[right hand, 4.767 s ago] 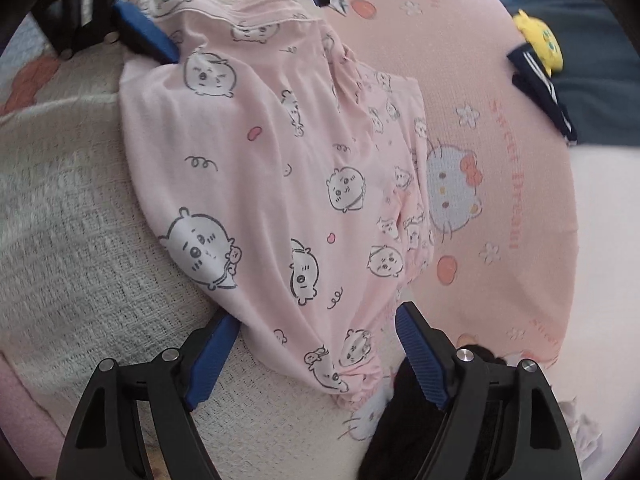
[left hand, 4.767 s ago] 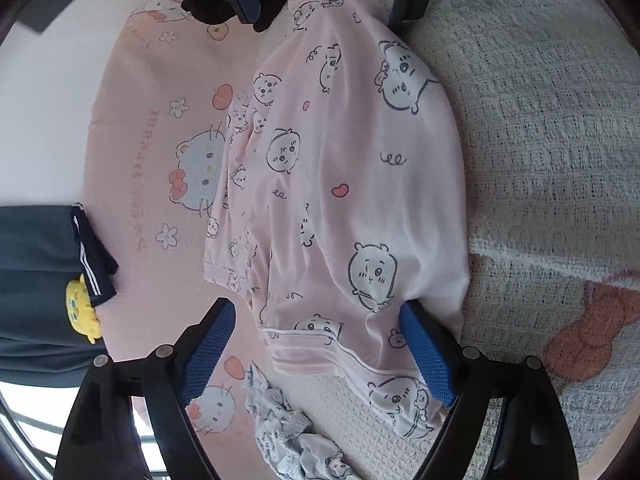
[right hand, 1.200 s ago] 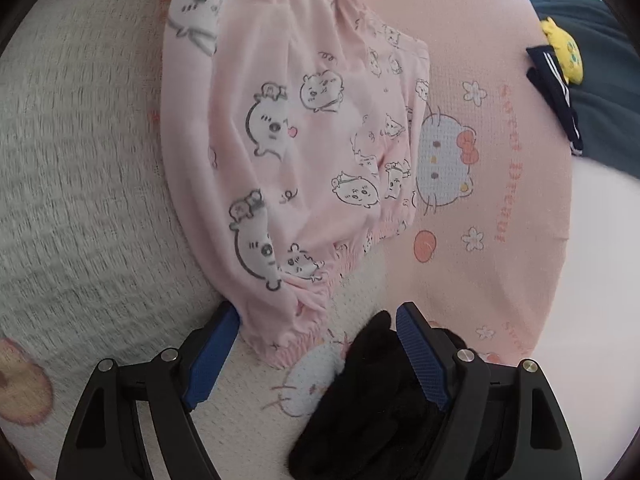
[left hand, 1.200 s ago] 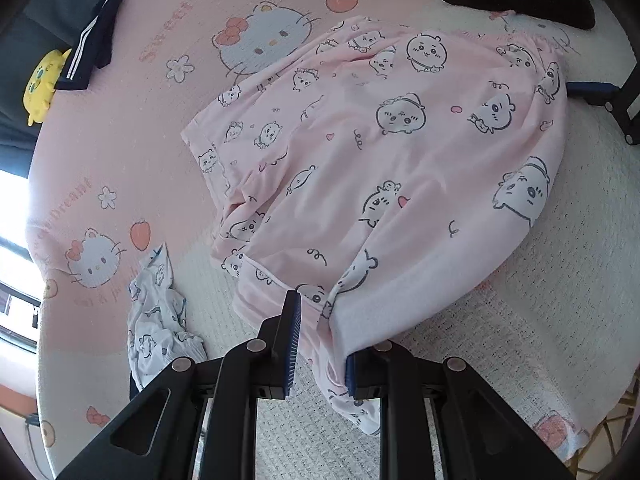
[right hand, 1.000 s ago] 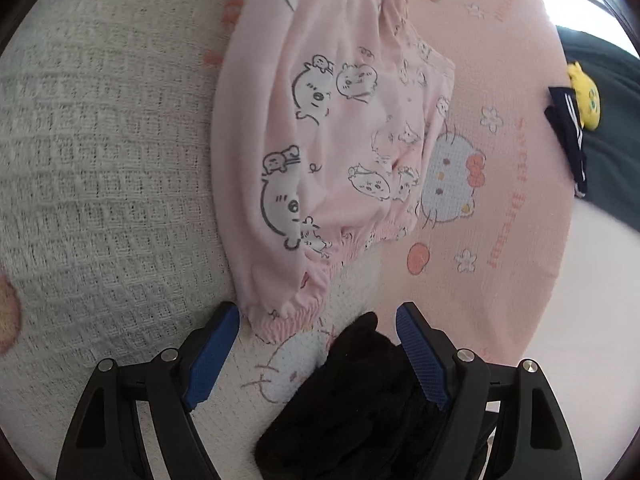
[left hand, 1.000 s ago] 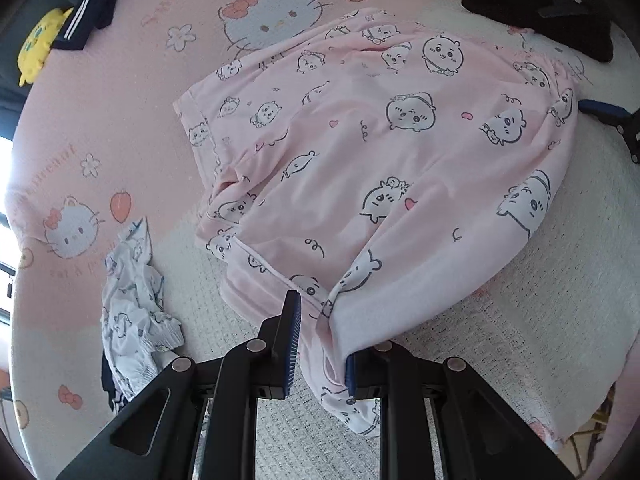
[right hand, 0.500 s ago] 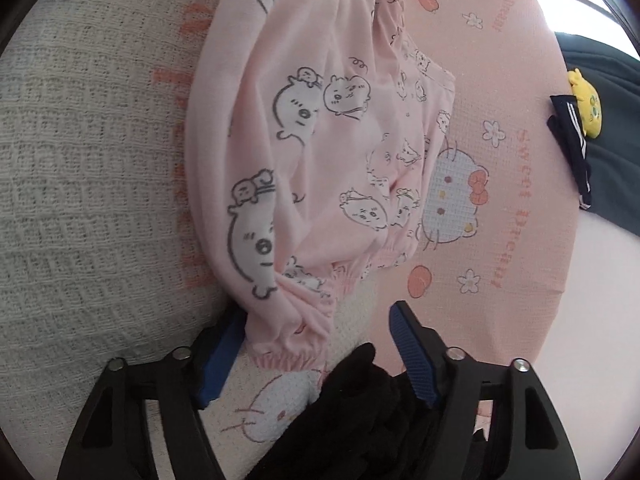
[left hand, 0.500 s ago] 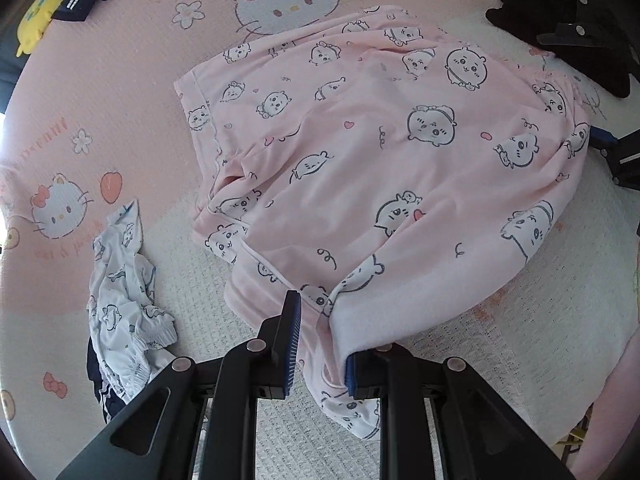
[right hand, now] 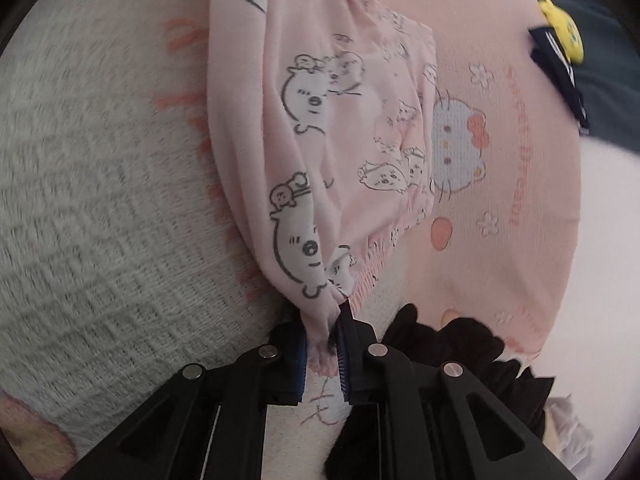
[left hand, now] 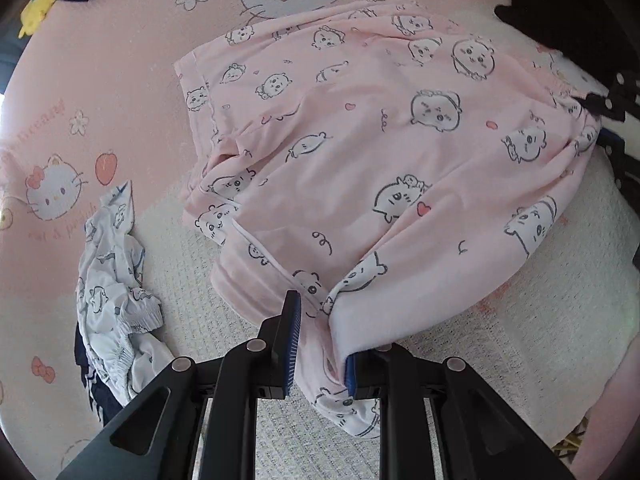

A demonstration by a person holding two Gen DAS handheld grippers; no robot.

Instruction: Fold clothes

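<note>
Pink pyjama shorts [left hand: 360, 152] printed with cartoon animals lie spread across the bed. My left gripper [left hand: 320, 340] is shut on a bunched corner of the shorts at the near edge. In the right wrist view my right gripper [right hand: 322, 356] is shut on the elastic-edged corner of the same pink shorts [right hand: 320, 128], which stretch away from it. The right gripper [left hand: 610, 128] shows at the far right edge of the left wrist view, at the shorts' other end.
A crumpled white printed garment [left hand: 112, 280] lies left of the shorts. A black garment [right hand: 460, 364] sits by my right gripper. The bed has a pink cat-print sheet [left hand: 100, 100] and a white knit blanket [right hand: 100, 200]. Dark clothing with a yellow toy [right hand: 560, 28] is far off.
My right gripper has closed from open onto the shorts' elastic corner. The left gripper stays clamped while the shorts shift slightly in view.
</note>
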